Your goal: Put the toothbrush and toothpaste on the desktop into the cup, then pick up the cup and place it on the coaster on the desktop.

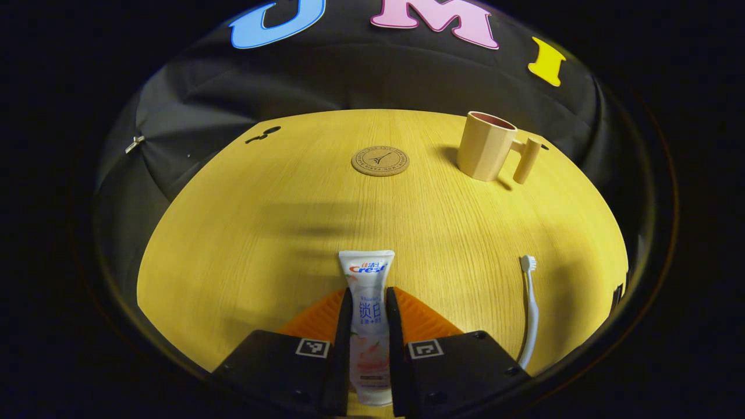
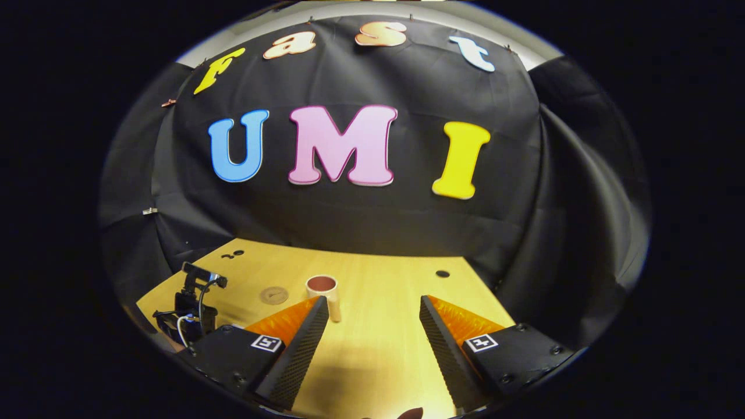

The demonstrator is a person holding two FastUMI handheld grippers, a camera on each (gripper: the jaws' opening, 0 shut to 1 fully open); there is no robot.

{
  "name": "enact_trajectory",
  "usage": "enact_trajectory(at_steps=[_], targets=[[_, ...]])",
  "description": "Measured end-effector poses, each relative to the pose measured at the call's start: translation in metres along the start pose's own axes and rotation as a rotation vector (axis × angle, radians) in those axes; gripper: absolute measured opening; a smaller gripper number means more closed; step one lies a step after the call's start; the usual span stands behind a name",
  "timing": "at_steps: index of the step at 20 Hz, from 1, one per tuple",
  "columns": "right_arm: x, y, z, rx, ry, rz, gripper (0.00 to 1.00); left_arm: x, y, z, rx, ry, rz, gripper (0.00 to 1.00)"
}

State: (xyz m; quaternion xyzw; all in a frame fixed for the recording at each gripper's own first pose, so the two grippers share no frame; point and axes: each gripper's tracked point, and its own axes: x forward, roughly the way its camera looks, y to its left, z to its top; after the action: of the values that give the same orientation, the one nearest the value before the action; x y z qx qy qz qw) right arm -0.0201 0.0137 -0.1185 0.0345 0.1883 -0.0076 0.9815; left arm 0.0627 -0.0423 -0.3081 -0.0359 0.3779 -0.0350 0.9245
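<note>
In the left gripper view my left gripper (image 1: 369, 292) is shut on the lower half of a white toothpaste tube (image 1: 368, 273), which points away over the yellow wooden desktop (image 1: 250, 233). A white toothbrush (image 1: 530, 314) lies to the right of the tube, bristles at its far end. Farther back a beige cup (image 1: 486, 145) with a peg handle stands upright, right of a round cork coaster (image 1: 379, 160). In the right gripper view my right gripper (image 2: 372, 300) hangs open and empty above the desktop, with the cup (image 2: 322, 286) and coaster (image 2: 273, 295) beyond its left finger.
The black cloth wall closes off the desk's back and sides. Small dark holes (image 1: 265, 134) sit in the far left corner of the desktop. The other gripper's body with its camera (image 2: 195, 305) shows at the left in the right gripper view.
</note>
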Motion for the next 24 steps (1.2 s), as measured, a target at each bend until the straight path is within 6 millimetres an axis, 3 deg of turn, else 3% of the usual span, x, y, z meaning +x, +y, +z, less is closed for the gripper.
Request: enact_trajectory(at_steps=[2, 6, 10, 13, 18, 24], targets=[[0.006, 0.019, -0.025, 0.023, 0.092, 0.028, 0.97, 0.000, 0.002, 0.003, 0.004, -0.007, -0.029, 0.26], [0.011, 0.060, -0.076, 0.049, 0.273, 0.099, 0.98, -0.013, 0.011, 0.012, 0.008, -0.049, -0.073, 0.19], [0.022, 0.099, -0.137, 0.003, 0.456, 0.154, 0.97, -0.056, 0.039, 0.040, 0.008, -0.158, -0.055, 0.18], [0.035, 0.119, -0.170, -0.013, 0.546, 0.179, 0.99, -0.091, 0.063, 0.050, -0.022, -0.215, -0.030, 0.18], [0.045, 0.123, -0.225, -0.031, 0.718, 0.132, 0.99, -0.129, 0.098, 0.041, -0.105, -0.232, 0.023, 0.19], [0.058, 0.128, -0.250, -0.040, 0.808, 0.095, 0.97, -0.142, 0.121, 0.022, -0.184, -0.219, 0.056, 0.19]])
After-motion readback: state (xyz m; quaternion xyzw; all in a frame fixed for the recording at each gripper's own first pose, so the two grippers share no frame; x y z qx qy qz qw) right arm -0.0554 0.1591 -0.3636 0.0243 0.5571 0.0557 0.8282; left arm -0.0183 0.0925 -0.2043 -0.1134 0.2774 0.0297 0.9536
